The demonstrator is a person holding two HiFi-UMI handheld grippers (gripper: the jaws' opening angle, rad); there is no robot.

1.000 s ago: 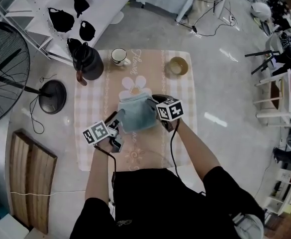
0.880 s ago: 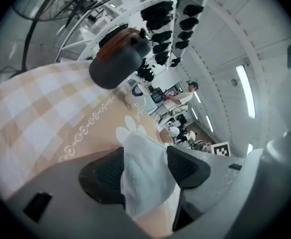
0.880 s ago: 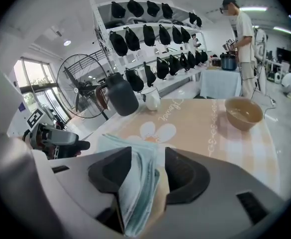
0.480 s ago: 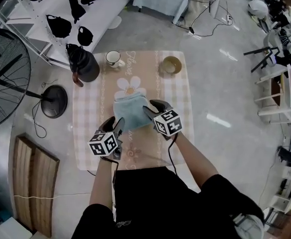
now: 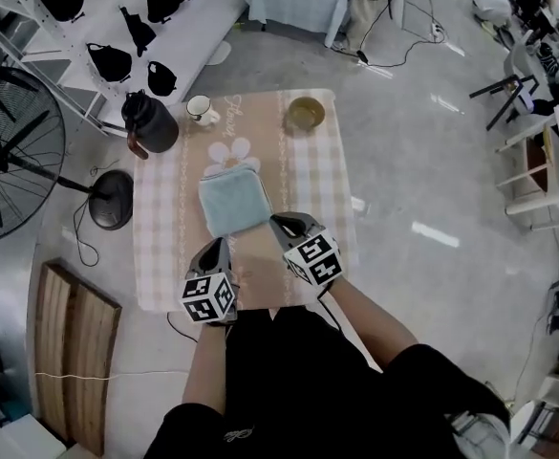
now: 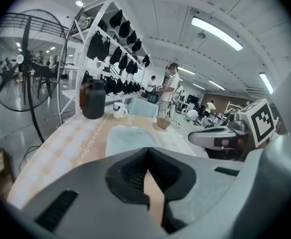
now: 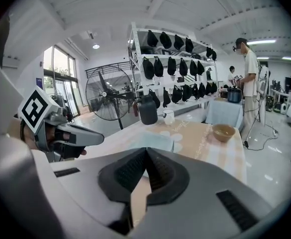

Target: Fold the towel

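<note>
Head view, dial set on the table (image 5: pixel 160 256) w/ 12 o'clock at its far edge: a checked cloth covers the top. Fan (image 5: pixel 11 151) stands on the floor off the 9 o'clock side. Rack (image 5: pixel 117 27) w/ dark items sits beyond 11.

Towel (image 5: pixel 233 204), light blue, lies flat near the table's middle, a shade toward 12. It is a tidy square and looks several layers thick at its far edge. Jug (image 5: pixel 150 122) stands at 10, well apart from it.

L gripper (image 5: pixel 214 247) is at 7 and R gripper (image 5: pixel 277 222) at 5. Both are by the near edge and point toward 12. Their tips are near the towel's near edge, w/ no contact that I can see. Bowl (image 5: pixel 306 114) is at 1, mug (image 5: pixel 201 110) at 11, both untouched.

What changed: a sec ago both grippers were in at the towel's near side and it sat bunched and raised. Now it is down flat, and both grippers have pulled back toward the person. Both sets of jaws have just been closing. L gripper view shows the pads met w/ nothing between, only tablecloth seen thru the notch below, and the towel lies ahead. R gripper view shows the same: jaws together, empty.

Meaning, as I judge it: the last fold has been laid and let go, so the task looks done or v. close. No loose flap or stray corner shows in the head view. At most a squaring-up nudge seems left.
</note>
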